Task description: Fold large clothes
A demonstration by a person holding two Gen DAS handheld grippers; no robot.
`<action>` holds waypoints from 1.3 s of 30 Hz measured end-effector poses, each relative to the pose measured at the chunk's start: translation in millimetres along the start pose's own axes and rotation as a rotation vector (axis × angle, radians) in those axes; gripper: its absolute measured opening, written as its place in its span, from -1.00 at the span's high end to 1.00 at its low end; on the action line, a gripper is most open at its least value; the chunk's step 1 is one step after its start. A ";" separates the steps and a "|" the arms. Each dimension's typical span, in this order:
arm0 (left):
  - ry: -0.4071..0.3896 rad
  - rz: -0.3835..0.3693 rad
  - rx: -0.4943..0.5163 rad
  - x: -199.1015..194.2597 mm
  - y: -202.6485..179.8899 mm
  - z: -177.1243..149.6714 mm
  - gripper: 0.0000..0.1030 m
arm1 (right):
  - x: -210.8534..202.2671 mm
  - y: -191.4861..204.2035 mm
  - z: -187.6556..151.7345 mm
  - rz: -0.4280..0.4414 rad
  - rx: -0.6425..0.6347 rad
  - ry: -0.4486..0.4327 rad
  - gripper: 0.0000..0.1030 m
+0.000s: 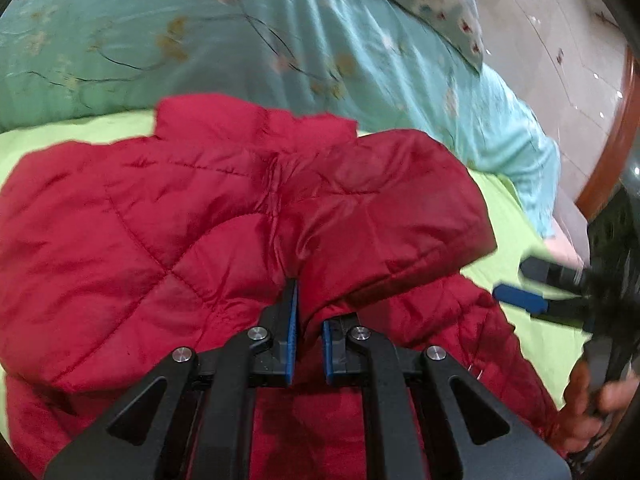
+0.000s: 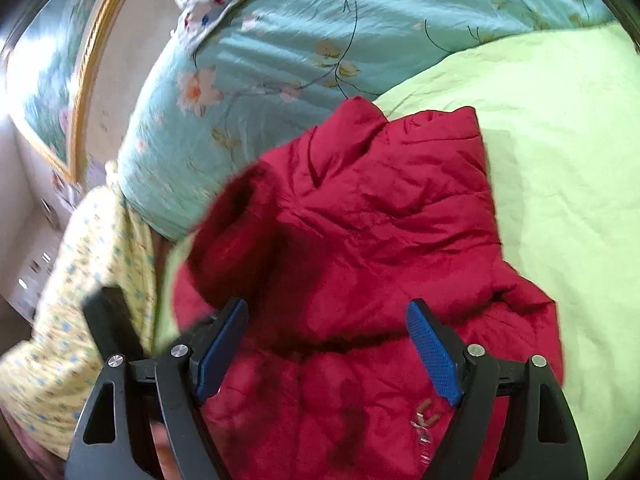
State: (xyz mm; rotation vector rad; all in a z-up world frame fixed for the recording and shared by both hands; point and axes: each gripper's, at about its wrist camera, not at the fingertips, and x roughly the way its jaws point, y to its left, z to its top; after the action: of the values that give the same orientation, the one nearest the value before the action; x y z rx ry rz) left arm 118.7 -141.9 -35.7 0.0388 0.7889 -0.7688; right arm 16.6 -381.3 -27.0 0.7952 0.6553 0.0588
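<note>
The red quilted jacket [image 1: 224, 216] lies on the green bed sheet [image 1: 532, 280], filling the lower centre of the left wrist view, with its collar toward the teal floral quilt [image 1: 200, 40] in the upper part of the frame. The left tool [image 1: 308, 312] is clamped on a gathered fold of the jacket, the fabric pinched between its blue pads and puckering just above them. The right tool [image 2: 332, 344] stands wide above the jacket's lower body in the lower centre of the right wrist view, with nothing pinched between its pads [image 2: 434, 354]. Risk one: the shell looks slick and puffy, so the narrow pinch could slip out if the fold is pulled across quickly. Risk two: the left tool appears to hold only a bunched ridge, so the layer may drag unevenly and crease rather than lie flat. Risk three: with the right tool not yet anchoring the jacket, the whole garment could slide over the sheet toward the quilt instead of folding.
</note>
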 end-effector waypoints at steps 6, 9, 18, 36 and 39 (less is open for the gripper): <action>0.026 0.035 0.066 13.7 -28.2 -6.3 0.85 | 26.1 1.8 19.1 0.063 0.054 0.047 -0.64; 0.028 0.044 0.070 14.3 -30.3 -7.8 0.85 | 49.4 0.8 23.6 0.049 0.068 0.093 -0.64; 0.096 -0.030 0.014 3.0 -14.6 -16.9 0.49 | 77.3 5.0 22.0 -0.010 0.036 0.115 0.78; 0.039 0.136 -0.169 -40.2 102.5 18.0 0.47 | 52.9 -22.8 24.1 -0.217 -0.086 0.047 0.81; 0.101 0.135 -0.179 -16.2 113.9 10.3 0.47 | 54.0 -21.4 22.9 -0.230 -0.096 0.041 0.57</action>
State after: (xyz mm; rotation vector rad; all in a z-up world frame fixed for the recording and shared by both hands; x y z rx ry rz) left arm 190.3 -51.8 -45.4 -0.0301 0.9386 -0.5693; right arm 68.9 -395.7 -58.0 0.6231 0.7740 -0.1023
